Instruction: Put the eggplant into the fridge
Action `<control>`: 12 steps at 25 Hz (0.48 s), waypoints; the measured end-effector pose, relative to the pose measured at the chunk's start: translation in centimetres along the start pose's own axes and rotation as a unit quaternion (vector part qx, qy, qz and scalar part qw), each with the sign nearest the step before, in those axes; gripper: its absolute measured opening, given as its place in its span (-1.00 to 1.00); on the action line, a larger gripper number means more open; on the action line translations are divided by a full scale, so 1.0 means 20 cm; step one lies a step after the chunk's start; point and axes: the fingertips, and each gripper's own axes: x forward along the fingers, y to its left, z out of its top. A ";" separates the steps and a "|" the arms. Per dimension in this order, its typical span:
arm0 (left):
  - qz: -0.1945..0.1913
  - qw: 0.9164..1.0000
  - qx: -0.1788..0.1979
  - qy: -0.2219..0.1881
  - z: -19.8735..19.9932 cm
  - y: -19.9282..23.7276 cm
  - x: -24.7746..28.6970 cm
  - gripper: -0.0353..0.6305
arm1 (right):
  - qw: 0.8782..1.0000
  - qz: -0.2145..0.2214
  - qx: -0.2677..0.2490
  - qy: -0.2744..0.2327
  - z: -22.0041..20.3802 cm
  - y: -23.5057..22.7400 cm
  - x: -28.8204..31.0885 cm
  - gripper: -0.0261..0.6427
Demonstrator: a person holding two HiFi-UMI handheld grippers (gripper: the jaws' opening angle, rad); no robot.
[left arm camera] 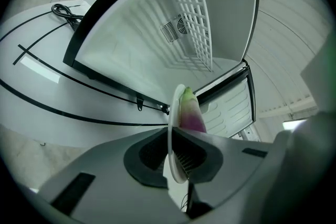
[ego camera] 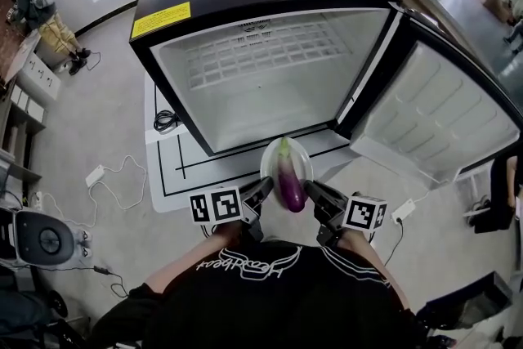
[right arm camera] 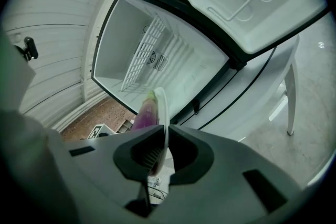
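Left gripper (ego camera: 263, 192) and right gripper (ego camera: 315, 195) each clamp an opposite rim of the white plate (ego camera: 266, 163), equally near the eggplant (ego camera: 291, 185) lying between them, green tip aimed straight into the open fridge (ego camera: 245, 90) ahead.

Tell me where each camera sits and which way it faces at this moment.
Head view: on the person's head, looking steeply down at the open fridge; shows the black shirt, left tongs and right tongs.
Left gripper view: rides the left tongs, facing the fridge interior; its jaws clamp the plate rim.
Right gripper view: rides the right tongs, facing the fridge; same grip.
Shared: all show the eggplant on the plate.
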 end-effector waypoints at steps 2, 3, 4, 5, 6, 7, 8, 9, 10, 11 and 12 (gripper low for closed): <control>-0.001 1.000 -0.003 0.002 0.02 0.01 0.01 -0.82 | 1.000 -0.004 -0.001 -0.005 0.01 0.00 0.01 -0.85; -0.001 1.000 -0.004 0.004 0.02 0.01 0.02 -0.82 | 1.000 -0.007 0.000 -0.008 0.02 0.00 0.02 -0.85; -0.002 1.000 -0.003 0.004 0.02 0.01 0.02 -0.82 | 1.000 -0.010 -0.002 -0.011 0.02 -0.01 0.02 -0.84; -0.002 1.000 0.000 0.003 0.03 0.01 0.03 -0.82 | 1.000 -0.014 -0.005 -0.014 0.03 -0.01 0.02 -0.85; -0.003 1.000 0.003 0.002 0.05 0.01 0.04 -0.82 | 1.000 -0.017 -0.008 -0.018 0.05 -0.01 0.02 -0.84; -0.004 1.000 0.006 0.001 0.06 0.01 0.05 -0.82 | 1.000 -0.018 -0.010 -0.020 0.06 -0.01 0.03 -0.84; -0.004 1.000 0.007 0.001 0.07 0.01 0.06 -0.82 | 1.000 -0.020 -0.012 -0.021 0.07 -0.01 0.04 -0.85; -0.005 1.000 0.005 0.002 0.08 0.01 0.07 -0.82 | 0.999 -0.022 -0.013 -0.021 0.08 -0.02 0.04 -0.85; -0.004 1.000 0.003 0.002 0.08 0.02 0.08 -0.82 | 0.999 -0.024 -0.014 -0.020 0.09 -0.02 0.04 -0.84; -0.003 1.000 0.001 0.003 0.09 0.02 0.09 -0.82 | 0.999 -0.027 -0.016 -0.019 0.10 -0.03 0.05 -0.85; -0.001 1.000 0.001 0.002 0.10 0.02 0.10 -0.82 | 0.999 -0.030 -0.019 -0.018 0.11 -0.04 0.05 -0.84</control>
